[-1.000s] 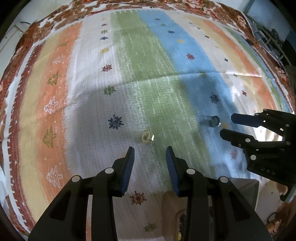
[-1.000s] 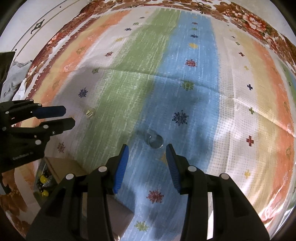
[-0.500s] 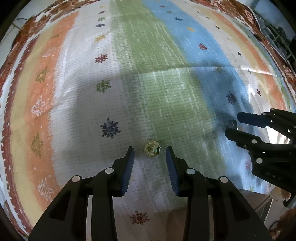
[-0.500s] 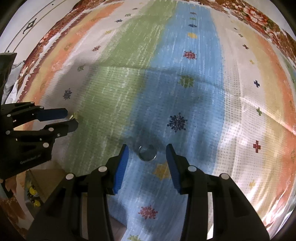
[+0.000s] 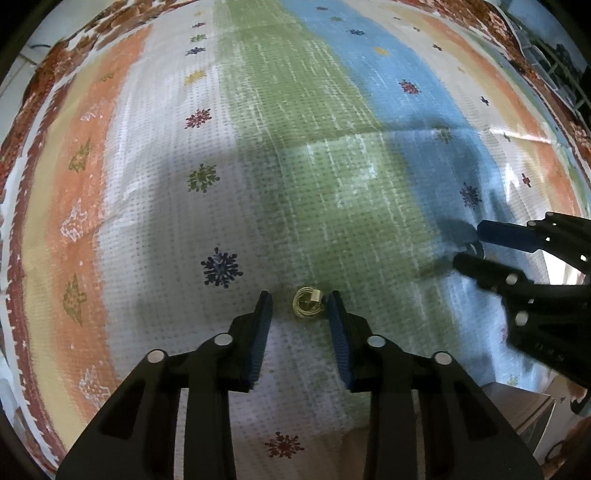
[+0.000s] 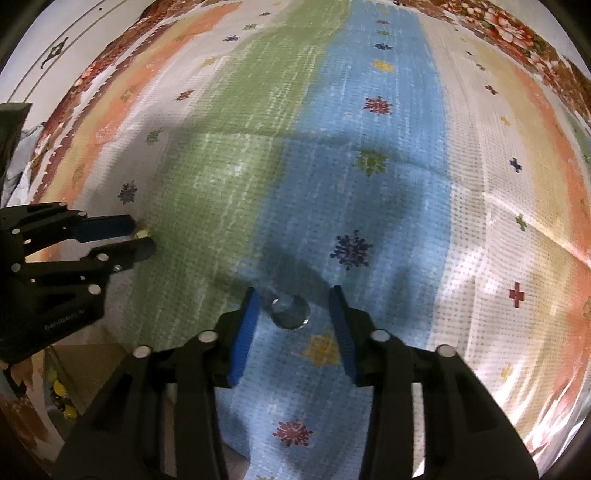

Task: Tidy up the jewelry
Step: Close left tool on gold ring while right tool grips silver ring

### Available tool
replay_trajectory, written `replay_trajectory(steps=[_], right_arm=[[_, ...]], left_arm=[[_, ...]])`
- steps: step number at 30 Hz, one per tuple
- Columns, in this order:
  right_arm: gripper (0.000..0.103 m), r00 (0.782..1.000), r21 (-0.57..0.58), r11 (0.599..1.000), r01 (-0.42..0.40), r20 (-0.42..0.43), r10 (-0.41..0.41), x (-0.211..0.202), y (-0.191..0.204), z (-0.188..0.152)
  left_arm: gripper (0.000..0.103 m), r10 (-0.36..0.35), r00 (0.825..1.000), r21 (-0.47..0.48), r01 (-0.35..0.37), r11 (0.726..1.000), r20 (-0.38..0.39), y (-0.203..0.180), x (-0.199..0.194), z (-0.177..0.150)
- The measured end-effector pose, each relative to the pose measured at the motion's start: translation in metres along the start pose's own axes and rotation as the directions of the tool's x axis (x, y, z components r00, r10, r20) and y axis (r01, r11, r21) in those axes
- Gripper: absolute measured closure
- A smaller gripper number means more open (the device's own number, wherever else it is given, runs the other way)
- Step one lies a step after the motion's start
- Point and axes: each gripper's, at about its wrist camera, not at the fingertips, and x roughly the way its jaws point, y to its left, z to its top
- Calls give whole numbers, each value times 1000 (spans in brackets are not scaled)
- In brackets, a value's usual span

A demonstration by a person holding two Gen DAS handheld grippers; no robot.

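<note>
A small gold ring point(image 5: 306, 306) lies on the striped cloth point(image 5: 288, 166), at the border of the white and green stripes. My left gripper point(image 5: 300, 301) points down over it with the ring between its fingertips; the jaws are closing and the left pad still stands off the ring. A silver ring point(image 6: 290, 312) lies on the blue stripe between the fingertips of my right gripper point(image 6: 294, 295), whose jaws are also closing, with a gap to the right pad. Each view shows the other gripper at its side: right gripper point(image 5: 471, 245), left gripper point(image 6: 142, 236).
A cardboard box point(image 6: 74, 362) with yellow beads inside stands near the cloth's near edge, between the two grippers; its corner point(image 5: 528, 406) also shows in the left wrist view. The flowered border point(image 6: 517, 29) rims the cloth at the far side.
Both grippers have come down close to the cloth. Each ring, which lay ahead of the fingertips, now sits between them. Both pairs of jaws have narrowed.
</note>
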Motion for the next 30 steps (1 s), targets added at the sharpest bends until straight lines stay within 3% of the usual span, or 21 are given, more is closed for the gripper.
replay_trajectory(steps=[1, 2, 14, 30], right_arm=[[79, 1000, 11, 1000, 6, 1, -6, 0, -3, 0], [80, 1000, 21, 1000, -3, 1, 3, 0, -5, 0], [80, 999, 13, 999, -38, 18, 38, -16, -6, -4], [80, 993, -16, 998, -67, 96, 68, -57, 15, -16]], left_arm=[[87, -1, 1000, 3, 1, 1000, 1, 0, 0, 0], [87, -7, 1000, -1, 7, 1000, 2, 0, 1, 1], [87, -43, 999, -25, 44, 999, 24, 14, -11, -1], [87, -110, 984, -13, 113, 993, 139, -7, -72, -29]])
